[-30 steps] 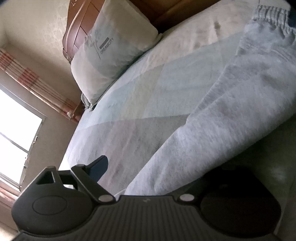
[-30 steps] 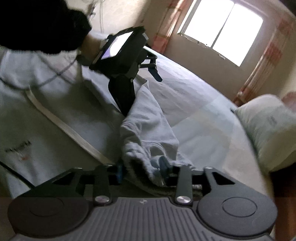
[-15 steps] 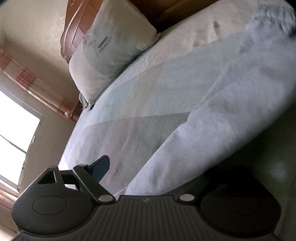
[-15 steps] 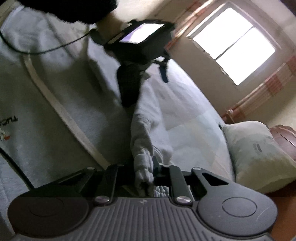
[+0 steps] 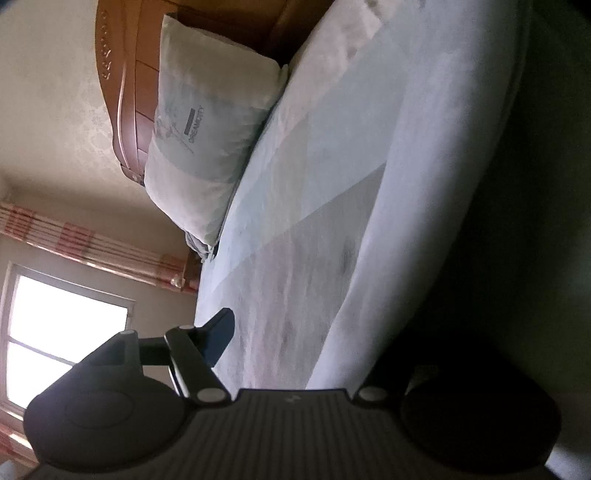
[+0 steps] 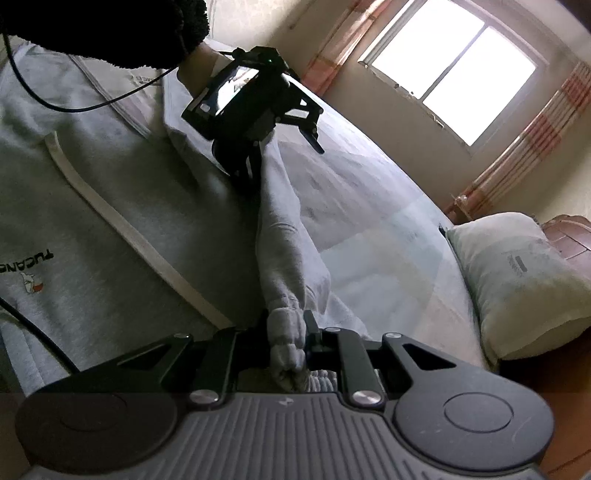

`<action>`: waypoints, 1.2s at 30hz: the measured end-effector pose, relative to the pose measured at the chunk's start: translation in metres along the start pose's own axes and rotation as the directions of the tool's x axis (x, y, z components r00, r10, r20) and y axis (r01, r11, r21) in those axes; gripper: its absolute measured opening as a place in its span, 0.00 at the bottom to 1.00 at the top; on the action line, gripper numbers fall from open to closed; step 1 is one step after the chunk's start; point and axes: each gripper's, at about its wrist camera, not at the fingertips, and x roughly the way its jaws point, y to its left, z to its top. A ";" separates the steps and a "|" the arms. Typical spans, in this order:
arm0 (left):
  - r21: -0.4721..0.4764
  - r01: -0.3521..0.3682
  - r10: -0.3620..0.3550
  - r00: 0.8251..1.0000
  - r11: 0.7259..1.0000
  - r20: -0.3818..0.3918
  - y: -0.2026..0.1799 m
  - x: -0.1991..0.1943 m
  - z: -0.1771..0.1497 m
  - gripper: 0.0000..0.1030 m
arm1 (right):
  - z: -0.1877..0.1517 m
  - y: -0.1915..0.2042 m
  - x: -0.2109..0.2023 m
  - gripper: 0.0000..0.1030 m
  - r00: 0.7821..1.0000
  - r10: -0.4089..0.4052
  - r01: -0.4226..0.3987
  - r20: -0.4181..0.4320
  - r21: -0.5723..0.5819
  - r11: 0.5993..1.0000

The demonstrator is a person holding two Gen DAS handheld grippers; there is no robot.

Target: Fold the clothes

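left wrist view: the left gripper [image 5: 295, 354] is rolling compared with 1 second back, so the bed [image 5: 332, 155] and pillow [image 5: 207, 140] are sitting steeper in frame now. the grey sleeve [image 5: 424, 221] is running up the right side as a long blurred band, much closer to the lens than before, and the cuff that was showing at top right is now out of sight. only 1 finger [image 5: 218, 339] is showing, at the left; the other is lost in the dark under the cloth. the jaws are closing with the sleeve lying between them, but whether the pads are pressing yet i cannot tell.

right wrist view: the right gripper [image 6: 286, 332] is clenching the sleeve cuff [image 6: 286, 343], bunched tight between the 2 fingers; 1 second back the jaws were standing wider with the cuff loose between them. the sleeve is stretching taut up to the left gripper [image 6: 258, 155] near the shoulder of the grey sweatshirt [image 6: 110, 206], which is lying spread on the bed. a dark furry sleeve [image 6: 110, 29] is showing above it.

meaning for the task, as a guess: the cuff grab is done, the upper sleeve grab is finishing, and next is probably folding the sleeve over the body.
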 end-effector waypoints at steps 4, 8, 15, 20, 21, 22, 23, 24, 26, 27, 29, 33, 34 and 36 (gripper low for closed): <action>0.035 0.041 -0.040 0.999 0.999 -0.029 -0.001 -0.001 -0.001 0.44 | -0.005 -0.001 -0.003 0.19 1.000 0.007 -0.007 -0.008 0.012 1.000; 0.112 0.097 -0.089 0.993 0.989 -0.072 -0.017 -0.009 -0.003 0.06 | -0.005 -0.004 -0.003 0.19 1.000 -0.001 0.001 -0.009 0.029 1.000; 0.055 0.054 -0.050 0.997 0.997 -0.063 0.013 -0.046 0.004 0.05 | -0.001 -0.021 -0.014 0.19 0.999 -0.042 0.043 -0.007 0.092 0.995; 0.030 0.045 -0.043 0.997 0.999 -0.063 0.035 -0.087 0.011 0.05 | 0.001 -0.039 -0.034 0.19 0.995 -0.096 0.092 0.016 0.177 0.980; 0.038 0.044 -0.041 0.997 0.998 -0.062 0.035 -0.100 0.014 0.05 | 0.001 -0.041 -0.038 0.19 0.994 -0.103 0.098 0.019 0.193 0.976; 0.038 0.051 -0.049 0.997 0.998 -0.062 0.035 -0.111 0.016 0.05 | 0.001 -0.043 -0.041 0.19 0.995 -0.101 0.094 0.023 0.207 0.974; 0.037 0.060 -0.058 0.996 0.998 -0.061 0.034 -0.122 0.019 0.05 | 0.000 -0.045 -0.045 0.19 0.995 -0.099 0.090 0.027 0.222 0.971; 0.040 0.073 -0.071 0.996 0.996 -0.063 0.032 -0.133 0.021 0.05 | 0.000 -0.047 -0.048 0.19 0.995 -0.097 0.087 0.031 0.236 0.968; 0.055 0.100 -0.096 0.993 0.993 -0.064 0.026 -0.156 0.024 0.05 | -0.003 -0.050 -0.055 0.20 0.995 -0.087 0.073 0.041 0.269 0.960; 0.063 0.118 -0.114 0.991 0.991 -0.064 0.022 -0.168 0.027 0.05 | -0.004 -0.053 -0.058 0.20 0.996 -0.076 0.061 0.042 0.286 0.956; 0.068 0.161 -0.157 0.985 0.985 -0.068 0.012 -0.188 0.031 0.05 | -0.008 -0.056 -0.064 0.20 0.997 -0.056 0.037 0.052 0.309 0.950; 0.104 0.259 -0.252 0.965 0.960 -0.074 -0.018 -0.220 0.039 0.05 | -0.016 -0.054 -0.071 0.20 0.999 -0.020 0.003 0.049 0.320 0.947; 0.117 0.277 -0.270 0.960 0.954 -0.078 -0.027 -0.224 0.040 0.05 | -0.018 -0.052 -0.070 0.20 0.999 -0.011 -0.002 0.042 0.314 0.949; 0.140 0.313 -0.303 0.949 0.939 -0.087 -0.044 -0.232 0.044 0.05 | -0.022 -0.047 -0.067 0.20 1.000 0.004 -0.011 0.023 0.294 0.956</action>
